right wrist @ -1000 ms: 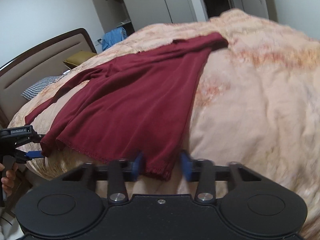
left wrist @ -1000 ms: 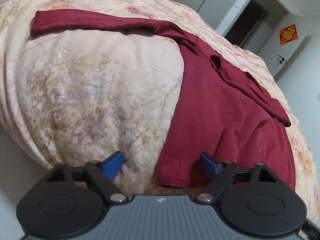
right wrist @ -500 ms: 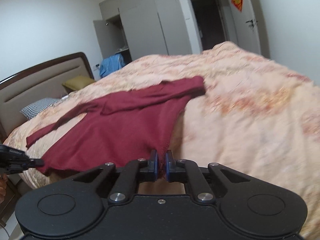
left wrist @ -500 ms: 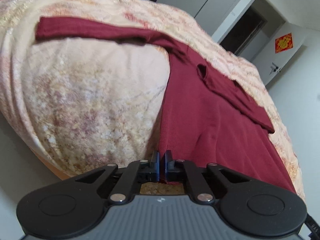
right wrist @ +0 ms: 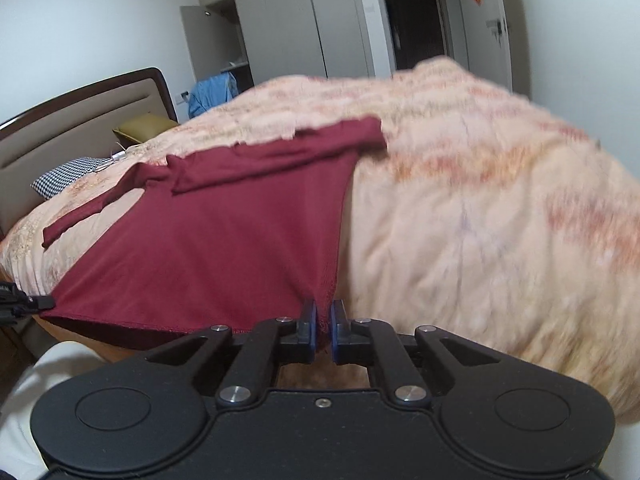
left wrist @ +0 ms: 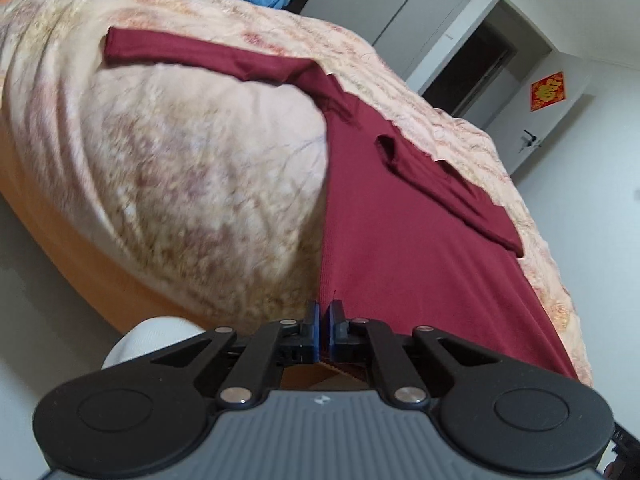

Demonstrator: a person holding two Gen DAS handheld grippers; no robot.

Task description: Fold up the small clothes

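Bedding first: you are working over a bed spread with a peach, floral-patterned quilt (left wrist: 192, 184), and a dark red long-sleeved top (left wrist: 400, 248) lies across it, hem toward you at the near edge, sleeves stretched out far across the quilt. Past the bed you can see a padded headboard (right wrist: 80, 120), a checked pillow (right wrist: 64, 176), a blue garment (right wrist: 212, 92) by open grey wardrobes, a dark doorway (right wrist: 416, 16) and a red ornament (left wrist: 547, 91) on the door. Your left gripper (left wrist: 324, 330) has its fingers pinched narrow on the hem's left corner, and your right gripper (right wrist: 323, 330) is clamped on the right corner of the same hem. A second ago both sets of fingers stood apart around the hem, the left ones wide; since then they have closed, and the hem now runs taut between your hands and is raised off the quilt's edge. In the right wrist view the quilt is smeared by motion blur, your left gripper shows only as a dark tip at the left margin, and the cloth inside each pinch is hidden by the blue pads.
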